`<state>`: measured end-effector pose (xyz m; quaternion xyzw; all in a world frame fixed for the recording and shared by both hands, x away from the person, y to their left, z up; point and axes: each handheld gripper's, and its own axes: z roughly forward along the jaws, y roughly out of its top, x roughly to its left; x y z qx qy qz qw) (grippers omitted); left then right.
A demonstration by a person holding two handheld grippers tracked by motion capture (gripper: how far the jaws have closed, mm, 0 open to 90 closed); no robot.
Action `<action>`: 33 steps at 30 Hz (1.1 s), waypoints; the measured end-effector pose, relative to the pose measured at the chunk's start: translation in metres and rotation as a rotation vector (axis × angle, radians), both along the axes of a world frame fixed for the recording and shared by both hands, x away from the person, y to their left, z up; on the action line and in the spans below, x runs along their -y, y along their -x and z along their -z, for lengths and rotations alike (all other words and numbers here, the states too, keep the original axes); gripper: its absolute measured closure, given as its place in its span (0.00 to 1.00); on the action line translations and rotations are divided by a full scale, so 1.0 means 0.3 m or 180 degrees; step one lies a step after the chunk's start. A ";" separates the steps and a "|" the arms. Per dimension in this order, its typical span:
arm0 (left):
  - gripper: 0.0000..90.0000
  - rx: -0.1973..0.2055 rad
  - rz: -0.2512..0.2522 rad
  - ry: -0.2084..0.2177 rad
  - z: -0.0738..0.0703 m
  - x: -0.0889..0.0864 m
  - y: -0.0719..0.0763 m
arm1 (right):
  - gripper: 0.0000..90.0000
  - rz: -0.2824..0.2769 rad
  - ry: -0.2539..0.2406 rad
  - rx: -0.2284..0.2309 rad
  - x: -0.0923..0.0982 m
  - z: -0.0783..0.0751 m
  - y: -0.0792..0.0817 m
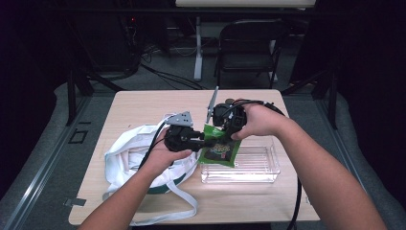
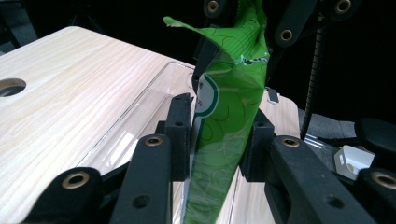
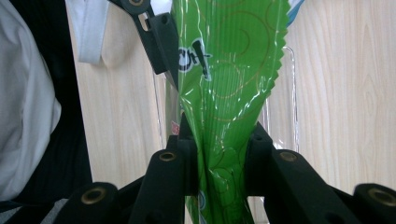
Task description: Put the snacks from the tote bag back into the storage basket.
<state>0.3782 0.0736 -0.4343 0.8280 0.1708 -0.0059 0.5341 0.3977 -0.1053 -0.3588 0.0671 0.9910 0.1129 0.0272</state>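
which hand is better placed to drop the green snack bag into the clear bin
Right. The right tongs pinch the green snack bag from the top, directly over the clear plastic bin. The left tongs also clamp it, but sideways from beside the white tote bag.

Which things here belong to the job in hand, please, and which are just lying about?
In use:
green snack bag, pinched by both grippers
left gripper
right gripper
clear plastic bin
white tote bag

Lying about:
folding chair
floor cables

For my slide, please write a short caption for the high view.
Both grippers, left and right, pinch a green snack bag above a clear plastic bin.
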 end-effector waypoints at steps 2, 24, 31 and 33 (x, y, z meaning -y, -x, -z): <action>0.77 -0.0006 -0.0012 -0.0008 0.000 0.001 0.000 | 0.83 -0.0015 0.0020 0.0020 -0.001 0.001 -0.001; 0.67 -0.0175 -0.0192 -0.0175 0.002 -0.004 -0.005 | 0.83 -0.0004 0.0063 0.0071 0.002 0.007 -0.005; 0.65 -0.0184 -0.0239 -0.0207 0.000 -0.014 -0.006 | 0.83 0.0014 0.0081 0.0100 0.007 0.007 -0.009; 0.64 -0.0188 -0.0254 -0.0204 0.000 -0.018 -0.007 | 0.83 0.0006 0.0095 0.0111 0.008 0.007 -0.011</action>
